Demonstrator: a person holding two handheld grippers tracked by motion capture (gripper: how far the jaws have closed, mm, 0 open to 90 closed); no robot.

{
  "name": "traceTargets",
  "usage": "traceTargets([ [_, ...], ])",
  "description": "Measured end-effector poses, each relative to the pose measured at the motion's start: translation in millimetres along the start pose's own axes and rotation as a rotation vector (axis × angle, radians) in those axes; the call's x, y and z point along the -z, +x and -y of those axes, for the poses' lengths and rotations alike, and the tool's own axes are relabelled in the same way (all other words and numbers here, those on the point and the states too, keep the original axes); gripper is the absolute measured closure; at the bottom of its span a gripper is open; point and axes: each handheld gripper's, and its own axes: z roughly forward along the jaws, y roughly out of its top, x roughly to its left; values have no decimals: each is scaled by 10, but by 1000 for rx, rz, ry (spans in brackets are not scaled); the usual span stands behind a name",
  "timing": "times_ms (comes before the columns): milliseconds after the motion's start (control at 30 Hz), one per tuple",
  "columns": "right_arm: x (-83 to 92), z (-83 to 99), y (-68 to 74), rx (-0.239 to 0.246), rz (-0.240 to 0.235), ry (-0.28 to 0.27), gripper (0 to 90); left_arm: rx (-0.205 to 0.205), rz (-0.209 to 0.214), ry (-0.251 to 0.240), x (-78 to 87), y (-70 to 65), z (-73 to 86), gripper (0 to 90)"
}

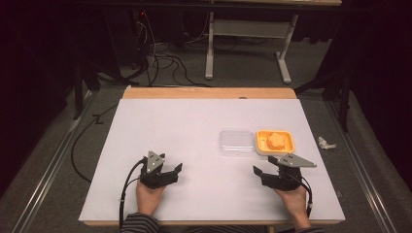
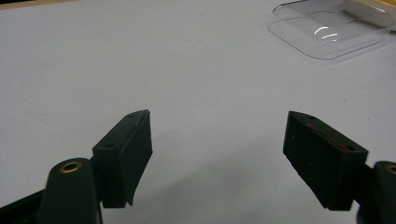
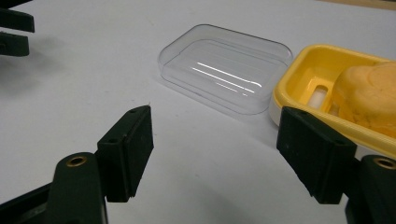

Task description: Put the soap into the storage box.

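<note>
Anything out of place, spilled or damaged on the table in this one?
Nothing spilled or damaged on the table. The clear lid lies off, beside the yellow dish holding an orange lump. One oddity: a crumpled white scrap on the floor, right of the table.

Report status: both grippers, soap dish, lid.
Left gripper open, holding nothing. Right gripper open, holding nothing. Yellow soap dish holds orange soap; clear lid beside it.
</note>
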Motion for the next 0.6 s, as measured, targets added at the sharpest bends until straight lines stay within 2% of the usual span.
traceTargets([
  [600, -221, 68, 7, -12, 5, 71, 311, 2, -3, -4, -1, -1, -1, 245],
])
